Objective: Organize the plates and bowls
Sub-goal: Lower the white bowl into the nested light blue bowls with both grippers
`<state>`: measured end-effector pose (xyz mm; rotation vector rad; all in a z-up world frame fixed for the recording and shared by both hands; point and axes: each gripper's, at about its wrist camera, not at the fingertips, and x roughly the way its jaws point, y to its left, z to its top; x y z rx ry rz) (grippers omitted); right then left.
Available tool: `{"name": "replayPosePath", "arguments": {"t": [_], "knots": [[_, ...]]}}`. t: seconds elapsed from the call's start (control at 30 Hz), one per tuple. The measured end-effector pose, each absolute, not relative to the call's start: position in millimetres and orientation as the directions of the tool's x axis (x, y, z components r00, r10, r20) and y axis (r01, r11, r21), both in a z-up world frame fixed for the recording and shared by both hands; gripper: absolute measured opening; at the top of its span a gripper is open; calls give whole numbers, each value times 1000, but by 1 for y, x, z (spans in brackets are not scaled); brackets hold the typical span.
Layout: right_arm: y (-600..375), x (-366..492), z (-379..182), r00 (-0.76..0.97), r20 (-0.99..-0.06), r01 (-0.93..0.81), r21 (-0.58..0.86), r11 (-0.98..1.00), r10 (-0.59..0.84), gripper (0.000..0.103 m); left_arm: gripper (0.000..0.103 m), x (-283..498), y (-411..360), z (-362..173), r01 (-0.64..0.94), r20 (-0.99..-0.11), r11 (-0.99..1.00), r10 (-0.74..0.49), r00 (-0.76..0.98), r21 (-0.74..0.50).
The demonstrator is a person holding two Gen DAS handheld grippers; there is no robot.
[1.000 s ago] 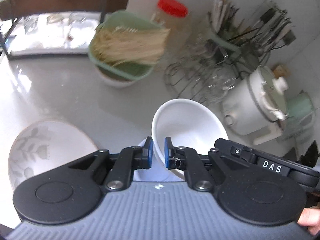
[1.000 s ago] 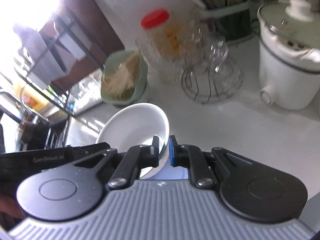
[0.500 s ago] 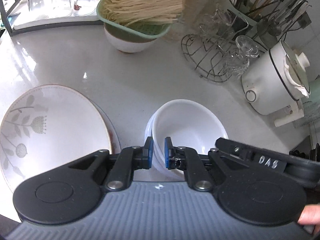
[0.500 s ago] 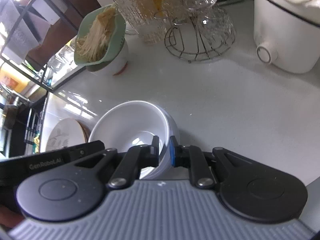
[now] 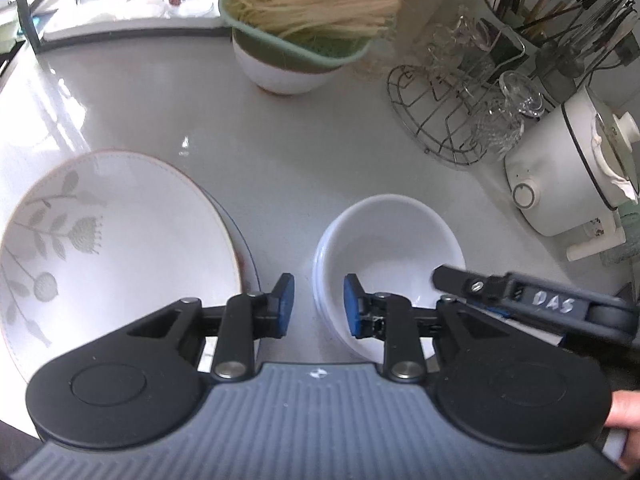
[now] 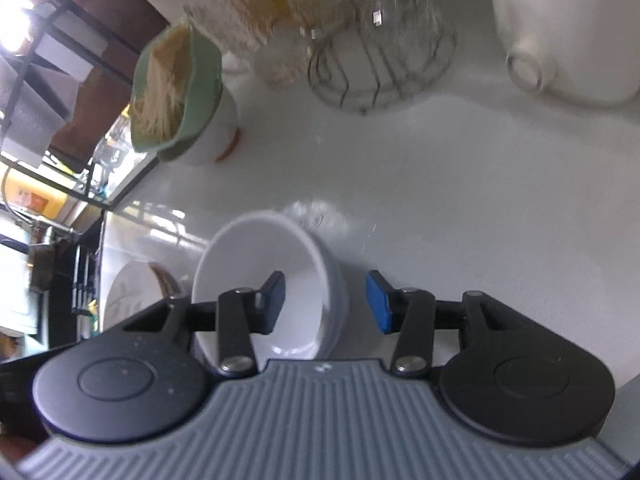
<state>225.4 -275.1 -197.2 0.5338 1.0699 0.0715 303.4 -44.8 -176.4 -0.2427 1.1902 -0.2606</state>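
We are holding the left gripper (image 5: 316, 305) and the right gripper (image 6: 327, 302) with fingers spread apart, each straddling the rim of the nested white bowls (image 5: 394, 240) sitting on the pale counter (image 5: 280, 152). The floral plate (image 5: 112, 248) is lying just beside the bowls, to their left.

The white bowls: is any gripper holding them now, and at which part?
Nothing is held. Both the left gripper and the right gripper are open, each straddling the rim of the stacked white bowls without clamping it.
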Motion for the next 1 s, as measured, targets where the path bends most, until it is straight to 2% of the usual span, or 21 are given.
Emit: {"name": "replayPosePath", "arguments": {"t": [0.07, 0.2, 0.43, 0.47, 0.63, 1.0], "knots": [[-271, 224, -203, 478, -821, 193, 445, 875, 312, 41, 32, 301, -46, -177, 65, -874, 943, -327, 359, -326], [-262, 224, -212, 465, -839, 170, 397, 902, 281, 30, 33, 299, -48, -181, 60, -872, 939, -339, 353, -340], [-267, 223, -219, 472, -827, 218, 446, 868, 306, 18, 39, 296, -50, -175, 67, -866, 937, -343, 362, -343], [-270, 222, -218, 474, -826, 225, 449, 865, 305, 14, 40, 296, -50, -174, 71, -867, 938, -342, 363, -340], [-280, 212, -212, 487, -831, 240, 421, 875, 267, 13, 46, 298, -62, -173, 110, -865, 931, -365, 344, -349], [-314, 185, -206, 508, -840, 331, 396, 856, 192, 12, 46, 303, -113, -196, 197, -865, 900, -430, 260, -388]]}}
